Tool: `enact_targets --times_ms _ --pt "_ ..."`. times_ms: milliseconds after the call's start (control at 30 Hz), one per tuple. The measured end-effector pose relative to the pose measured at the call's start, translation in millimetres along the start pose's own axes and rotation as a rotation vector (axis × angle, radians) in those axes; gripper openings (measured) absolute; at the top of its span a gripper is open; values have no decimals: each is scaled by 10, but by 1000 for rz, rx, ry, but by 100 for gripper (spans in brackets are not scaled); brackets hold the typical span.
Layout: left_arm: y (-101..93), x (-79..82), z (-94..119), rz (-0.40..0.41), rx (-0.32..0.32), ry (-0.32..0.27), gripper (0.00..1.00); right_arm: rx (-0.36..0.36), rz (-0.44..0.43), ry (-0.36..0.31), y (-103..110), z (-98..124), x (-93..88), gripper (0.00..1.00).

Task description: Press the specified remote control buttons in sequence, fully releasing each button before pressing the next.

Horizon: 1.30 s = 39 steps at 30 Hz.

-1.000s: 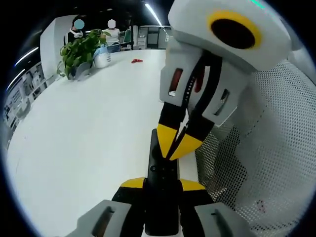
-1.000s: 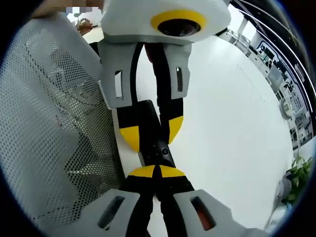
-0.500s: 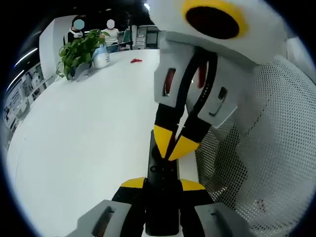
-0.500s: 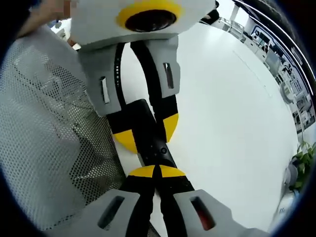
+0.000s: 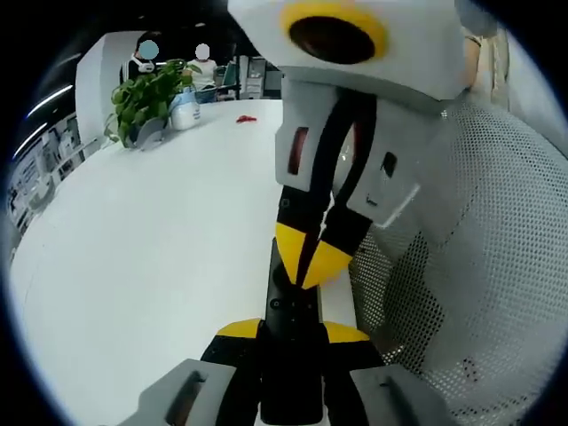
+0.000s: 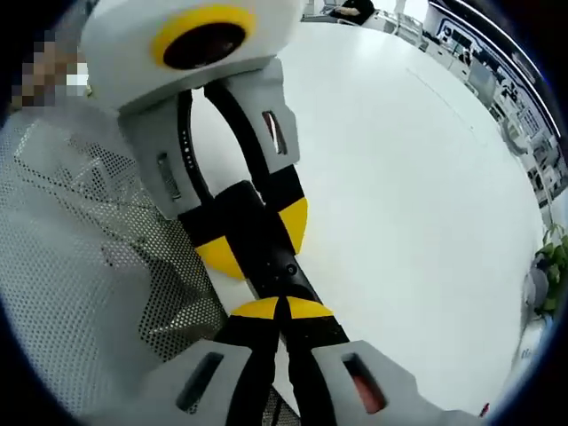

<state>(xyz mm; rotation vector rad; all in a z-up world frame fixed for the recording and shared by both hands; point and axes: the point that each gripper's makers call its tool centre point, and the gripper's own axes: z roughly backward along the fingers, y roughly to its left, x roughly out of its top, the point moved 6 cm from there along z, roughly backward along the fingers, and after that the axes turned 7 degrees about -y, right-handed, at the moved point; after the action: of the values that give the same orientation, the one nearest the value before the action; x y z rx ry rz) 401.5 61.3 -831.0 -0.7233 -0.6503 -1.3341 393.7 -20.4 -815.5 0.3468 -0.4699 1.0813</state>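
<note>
A black remote control (image 5: 292, 306) lies along my left gripper (image 5: 293, 330), whose yellow-tipped jaws are shut on its two long sides. My right gripper (image 5: 309, 262) comes down from above, jaws shut together, and its yellow tips rest on the remote's upper button area. In the right gripper view, my right gripper (image 6: 284, 308) points its closed tips at the remote (image 6: 282, 266), which the left gripper (image 6: 257, 240) clamps from the far side. The remote hangs over the near edge of the white table (image 5: 160, 248).
A white mesh chair back (image 5: 479, 275) stands close on the right, also seen at the chair (image 6: 80, 293). At the table's far end are a potted plant (image 5: 142, 93), a small red object (image 5: 246, 117) and two seated people.
The right gripper's body has swung and tilted over the remote while its tips stay at the same spot. The left gripper still holds the remote as before.
</note>
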Motion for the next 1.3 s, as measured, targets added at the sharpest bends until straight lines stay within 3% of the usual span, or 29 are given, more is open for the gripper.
enact_targets --times_ms 100,233,333,433,633,867,1300 --pt "-1 -1 2 -4 1 0 24 -1 17 -15 0 7 -13 0" --pt "-4 3 0 -7 3 2 24 -31 138 13 2 -14 54 0" --pt "-2 2 0 -10 2 4 24 -35 169 22 22 -24 63 0" --pt "-1 1 0 -10 0 4 24 -34 168 17 6 -21 57 0" --pt "-1 1 0 -12 0 4 24 -15 86 -7 -32 -21 50 0" --pt "-1 2 0 -19 -1 8 24 -27 153 22 -4 -39 76 0" --pt "8 2 -1 -14 -5 7 24 -34 139 24 -2 -32 62 0"
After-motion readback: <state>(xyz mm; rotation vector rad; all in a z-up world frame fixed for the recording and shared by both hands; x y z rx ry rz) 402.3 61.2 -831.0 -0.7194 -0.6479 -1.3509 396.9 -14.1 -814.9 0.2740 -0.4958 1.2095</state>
